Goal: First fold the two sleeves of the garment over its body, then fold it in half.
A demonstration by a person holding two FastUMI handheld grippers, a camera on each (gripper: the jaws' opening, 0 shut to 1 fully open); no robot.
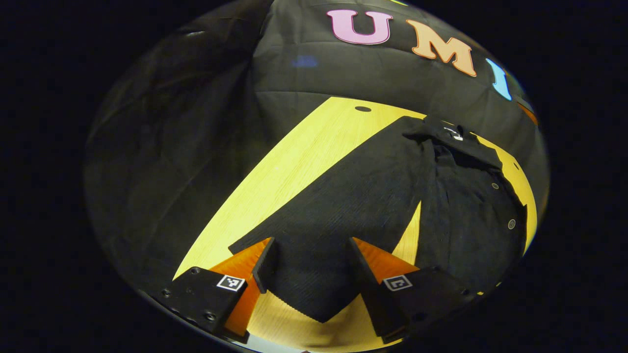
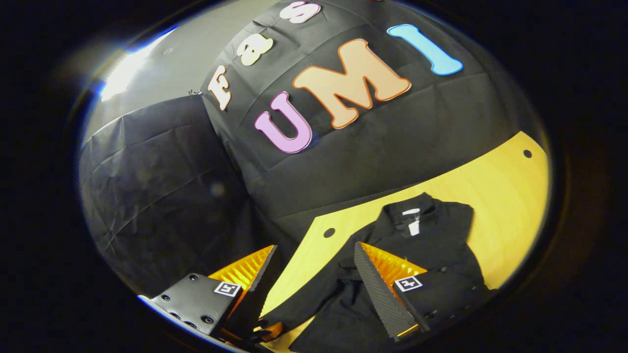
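Observation:
A black button-up garment point(image 1: 466, 220) lies spread on the yellow wooden table point(image 1: 294, 162), its collar point(image 1: 451, 131) at the far end. One long sleeve point(image 1: 353, 196) stretches flat out from the shoulder toward me. My left gripper point(image 1: 310, 242) is open and low, straddling that sleeve near its cuff point(image 1: 314, 299), fingers apart on either side of the cloth. In the right gripper view the garment point(image 2: 441, 245) lies ahead and to the right, collar point(image 2: 412, 220) with a white tag showing. My right gripper point(image 2: 315, 246) hangs open above the table's edge with nothing between its fingers.
The booth's black cloth wall rises close behind the table's far edge. Small round holes point(image 1: 363, 109) point(image 2: 329, 232) mark the tabletop's corners. Bare wood point(image 2: 505, 196) lies to the right of the garment in the right gripper view.

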